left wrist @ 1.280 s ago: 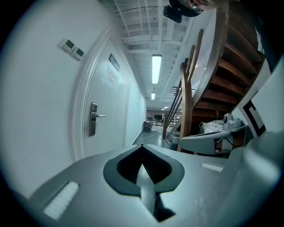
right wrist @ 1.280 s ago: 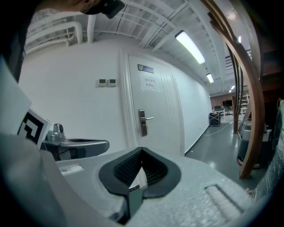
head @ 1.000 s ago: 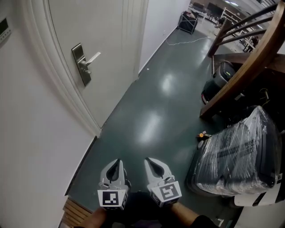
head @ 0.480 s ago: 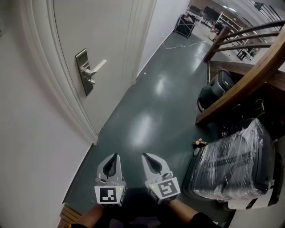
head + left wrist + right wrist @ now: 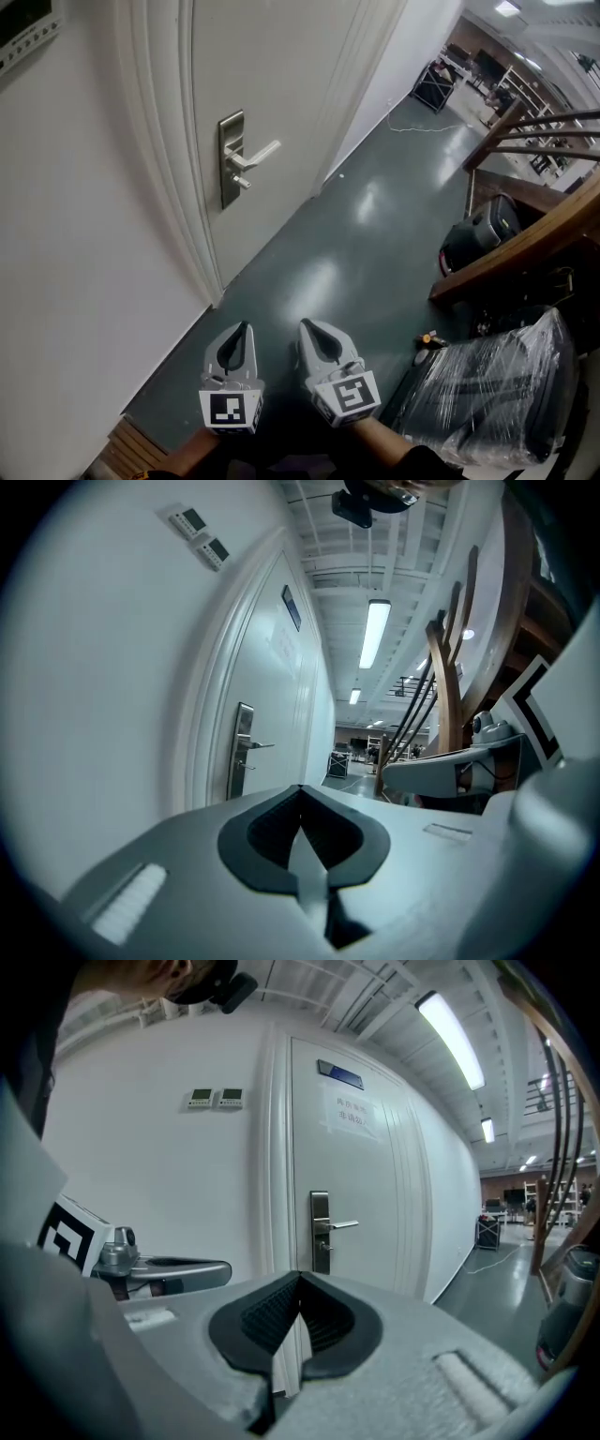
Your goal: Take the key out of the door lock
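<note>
Though the key point(image 5: 245, 182) at the door lock point(image 5: 231, 159) is barely discernible, left gripper point(image 5: 242, 330) and right gripper point(image 5: 311, 327) sit closed, empty.

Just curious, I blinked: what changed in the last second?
The view swung toward the door; its lock plate now sits nearer the middle and larger. Nothing gripped or released. Left gripper and right gripper stay low, side by side, shut, empty.

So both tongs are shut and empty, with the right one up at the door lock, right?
No: the right tongs hang low, well short of the door lock, as the head view shows. Both, the left tongs included, are shut and empty.
</note>
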Tool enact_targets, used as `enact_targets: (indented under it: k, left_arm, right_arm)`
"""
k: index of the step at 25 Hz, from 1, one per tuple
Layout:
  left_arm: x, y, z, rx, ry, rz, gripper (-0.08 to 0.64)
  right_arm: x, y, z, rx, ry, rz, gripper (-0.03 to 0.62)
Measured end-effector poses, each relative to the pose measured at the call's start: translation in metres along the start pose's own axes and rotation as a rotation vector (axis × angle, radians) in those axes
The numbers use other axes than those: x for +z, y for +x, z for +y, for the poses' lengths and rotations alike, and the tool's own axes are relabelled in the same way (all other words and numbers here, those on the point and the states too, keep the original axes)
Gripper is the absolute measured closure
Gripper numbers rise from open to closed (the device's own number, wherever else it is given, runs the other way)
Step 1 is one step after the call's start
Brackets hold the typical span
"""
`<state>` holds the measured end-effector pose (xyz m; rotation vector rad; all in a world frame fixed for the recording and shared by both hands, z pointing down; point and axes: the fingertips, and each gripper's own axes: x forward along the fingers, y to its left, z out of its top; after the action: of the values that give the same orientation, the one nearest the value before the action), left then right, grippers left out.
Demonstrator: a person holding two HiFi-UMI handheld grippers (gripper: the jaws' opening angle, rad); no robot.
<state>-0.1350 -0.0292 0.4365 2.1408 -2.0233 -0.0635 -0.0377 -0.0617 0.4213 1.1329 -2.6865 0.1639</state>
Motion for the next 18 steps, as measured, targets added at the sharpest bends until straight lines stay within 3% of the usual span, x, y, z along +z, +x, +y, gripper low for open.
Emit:
enact_targets:
  k: [6, 18]
  left_arm:
    - [0.004, 0.035, 0.027, 0.116, 0.027, 0.000, 0.541]
    - [0.013, 0.134, 0.049, 0.388, 0.009, 0.018, 0.541]
  right_arm:
    - [0.005, 0.054, -0.017, 0.114, 0.010, -0.006, 0.601]
    - [0.015, 0.167, -0.081, 0.421, 0.015, 0.022, 0.600]
